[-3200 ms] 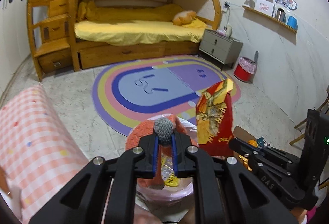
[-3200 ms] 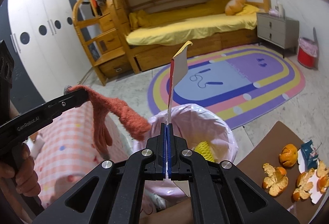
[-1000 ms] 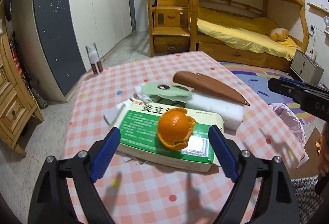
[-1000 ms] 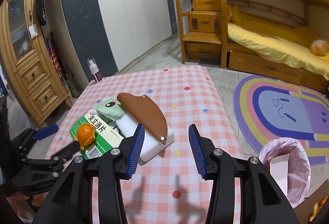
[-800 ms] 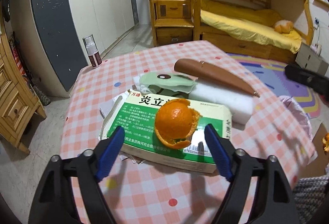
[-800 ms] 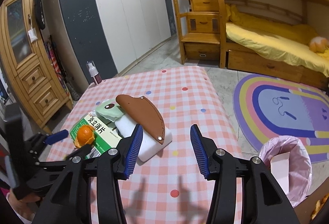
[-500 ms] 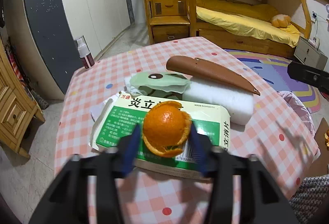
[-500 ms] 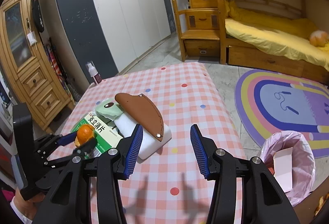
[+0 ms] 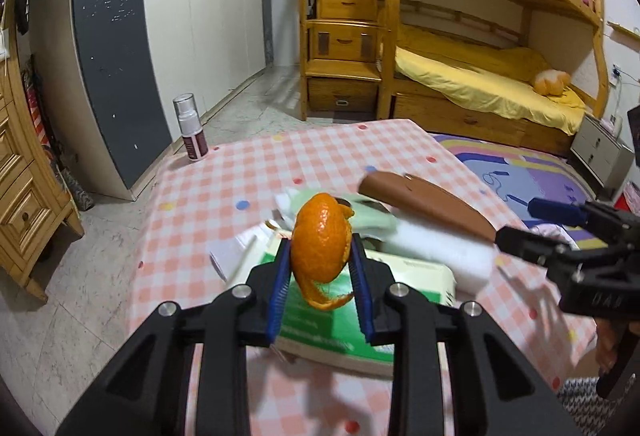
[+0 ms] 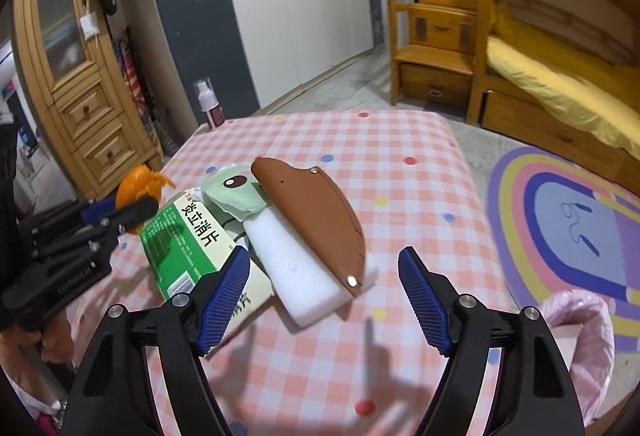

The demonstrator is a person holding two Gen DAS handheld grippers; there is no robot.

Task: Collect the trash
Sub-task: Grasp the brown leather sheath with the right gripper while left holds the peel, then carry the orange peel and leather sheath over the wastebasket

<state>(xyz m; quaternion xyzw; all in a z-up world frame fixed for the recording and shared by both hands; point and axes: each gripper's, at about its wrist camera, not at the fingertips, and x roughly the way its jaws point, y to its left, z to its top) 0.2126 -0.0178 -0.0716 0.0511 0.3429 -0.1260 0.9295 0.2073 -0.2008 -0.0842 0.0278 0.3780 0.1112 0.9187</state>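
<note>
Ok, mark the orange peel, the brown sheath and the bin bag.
orange peel (image 9: 320,244), left wrist view, middle of its outer skin.
brown sheath (image 10: 316,212), right wrist view, centre of the leather face.
bin bag (image 10: 592,348), right wrist view, pink rim.

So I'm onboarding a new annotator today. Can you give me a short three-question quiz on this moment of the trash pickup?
1. True or false: the left hand-held gripper is shut on the orange peel.
2. What rests on top of the white foam block?
A. spray bottle
B. brown leather sheath
C. green jacket
3. Fill in: the right hand-held gripper is ____, holding nothing.

Key:
1. True; the peel is pinched between the blue pads, lifted above the green box.
2. B, the brown leather sheath.
3. Open, with the jaws spread wide above the checked tablecloth.
</note>
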